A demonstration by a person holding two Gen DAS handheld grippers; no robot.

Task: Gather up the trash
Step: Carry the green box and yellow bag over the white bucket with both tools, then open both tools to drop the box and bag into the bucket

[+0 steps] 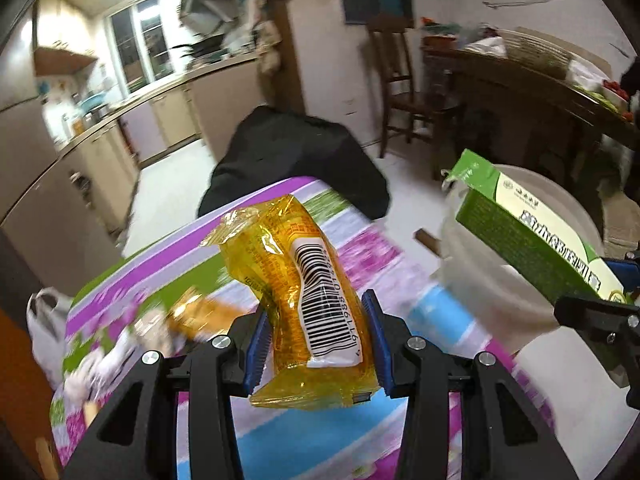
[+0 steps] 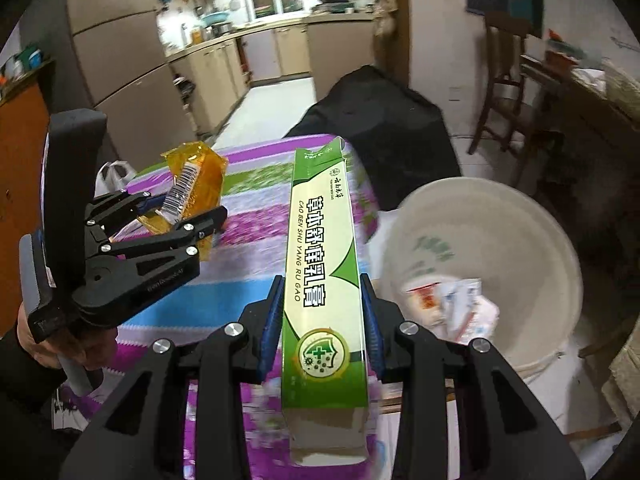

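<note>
Left wrist view, left tool (image 1: 318, 336): clenched on a yellow wrapper (image 1: 296, 280); both blue pads press its sides, barcode panel facing the camera.
Left wrist view, wrapper place: lower centre of the frame, lifted clear above the striped desk (image 1: 360, 252).
Left wrist view, only here: an orange packet (image 1: 200, 314), blurred, lying on the desk at lower left; a brown stub (image 1: 428, 238) at the desk's far edge near the pail.
Left wrist view, right tool (image 1: 600, 312): only its black tip enters at the right edge, with the green carton (image 1: 532, 236) running from it toward the upper left, over the white pail (image 1: 532, 188).
Left wrist view, surroundings: black cover (image 1: 296, 156) beyond the desk at centre; wooden chair (image 1: 400, 80) at upper right; white plastic bag (image 1: 44, 320) at the left edge.
Right wrist view, right tool (image 2: 324, 320): clenched on the green carton (image 2: 320, 264); the carton stands lengthwise between the pads, open flap at the far end.
Right wrist view, only here: inside of the white pail (image 2: 492, 216), at right beside the desk (image 2: 256, 224), with blurred paper scraps (image 2: 452, 308) at its bottom.
Right wrist view, left tool (image 2: 192, 216): seen side-on at the left, gripping the yellow wrapper (image 2: 196, 178) above the desk.
Right wrist view, hand pose: a hand (image 2: 60, 344) at lower left grips the left tool's handle from below; a dark sleeve covers the wrist.
Right wrist view, obstruction: the carton hides the desk strip along frame centre.
</note>
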